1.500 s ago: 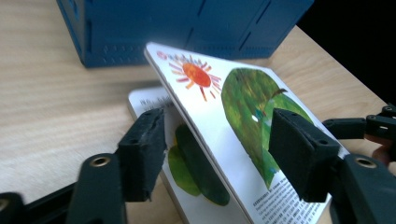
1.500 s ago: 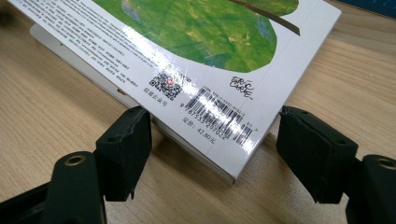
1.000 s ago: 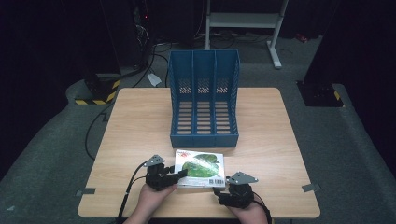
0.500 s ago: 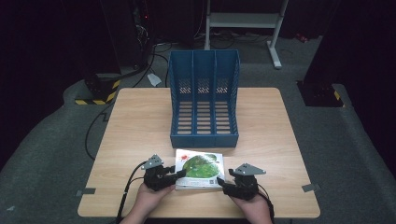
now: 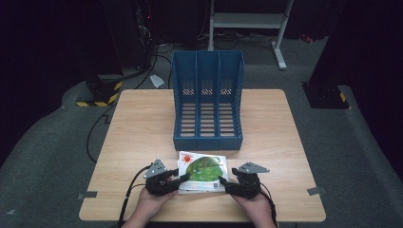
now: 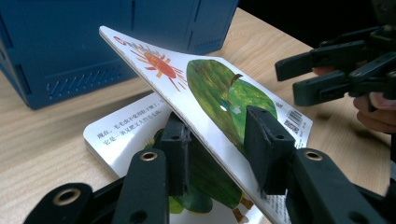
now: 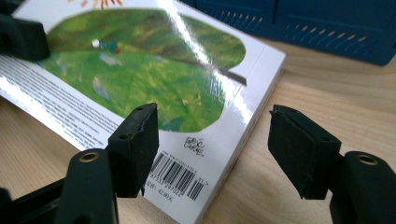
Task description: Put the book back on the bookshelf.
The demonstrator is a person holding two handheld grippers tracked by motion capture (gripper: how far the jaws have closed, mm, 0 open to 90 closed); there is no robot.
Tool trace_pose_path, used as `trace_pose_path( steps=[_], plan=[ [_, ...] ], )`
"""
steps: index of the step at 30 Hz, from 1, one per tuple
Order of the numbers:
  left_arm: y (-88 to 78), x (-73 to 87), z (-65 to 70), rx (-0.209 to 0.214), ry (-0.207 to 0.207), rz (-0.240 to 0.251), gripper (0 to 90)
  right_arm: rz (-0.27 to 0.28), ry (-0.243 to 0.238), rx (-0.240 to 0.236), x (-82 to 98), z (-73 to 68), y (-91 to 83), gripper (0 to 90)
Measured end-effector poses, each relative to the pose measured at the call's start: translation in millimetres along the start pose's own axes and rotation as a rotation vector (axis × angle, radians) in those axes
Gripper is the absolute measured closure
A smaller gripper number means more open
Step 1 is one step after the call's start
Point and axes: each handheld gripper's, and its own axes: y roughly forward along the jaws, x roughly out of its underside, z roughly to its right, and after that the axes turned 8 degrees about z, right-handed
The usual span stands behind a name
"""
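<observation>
Picture book (image 6: 215,98) cover lifts at one edge, pinched in the left gripper (image 6: 219,149) to open it; right gripper (image 7: 219,154) waits, jaws wide, beside the spine.

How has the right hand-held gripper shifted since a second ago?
Yes. The right hand-held gripper has slid rightward along the table's near edge, off the book's corner.
</observation>
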Motion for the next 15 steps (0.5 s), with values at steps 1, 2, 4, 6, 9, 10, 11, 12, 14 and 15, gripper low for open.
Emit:
trace_pose_path(
  steps=[1, 2, 4, 6, 9, 10, 11, 12, 14, 15],
  plan=[
    [-0.8, -0.8, 1.8, 0.006, 0.026, 0.006, 61.8, -0.015, -0.004, -0.004, 2.1, -0.3, 2.2, 32.7],
    [-0.8, -0.8, 1.8, 0.006, 0.026, 0.006, 61.8, -0.015, -0.004, -0.004, 2.1, -0.3, 2.2, 32.7],
    [-1.9, -1.1, 3.9, 0.011, 0.049, 0.018, 61.8, -0.024, 0.0, -0.004, 4.5, -0.4, 3.9, 32.8],
    [-2.2, -1.6, 5.1, 0.013, 0.073, 0.019, 61.8, -0.021, 0.012, -0.006, 6.0, 0.2, 5.0, 33.3],
    [-2.3, -1.1, 5.2, 0.019, 0.077, 0.026, 61.8, -0.021, 0.027, -0.009, 5.7, 0.5, 5.9, 32.0],
    [-2.3, -1.1, 5.2, 0.019, 0.077, 0.026, 61.8, -0.021, 0.027, -0.009, 5.7, 0.5, 5.9, 32.0],
    [-2.7, -1.0, 5.9, 0.021, 0.09, 0.032, 61.8, -0.021, 0.03, -0.011, 5.6, 1.0, 6.3, 31.0],
    [-3.2, -1.2, 6.6, 0.024, 0.099, 0.034, 61.9, -0.02, 0.05, -0.018, 5.5, 1.8, 7.0, 28.7],
    [-4.2, -1.8, 8.3, 0.026, 0.114, 0.039, 62.3, -0.024, 0.073, -0.027, 4.9, 3.7, 8.6, 25.1],
    [-4.5, -1.9, 9.2, 0.029, 0.121, 0.045, 62.5, -0.025, 0.083, -0.036, 4.9, 4.5, 9.1, 24.1]
  ],
)
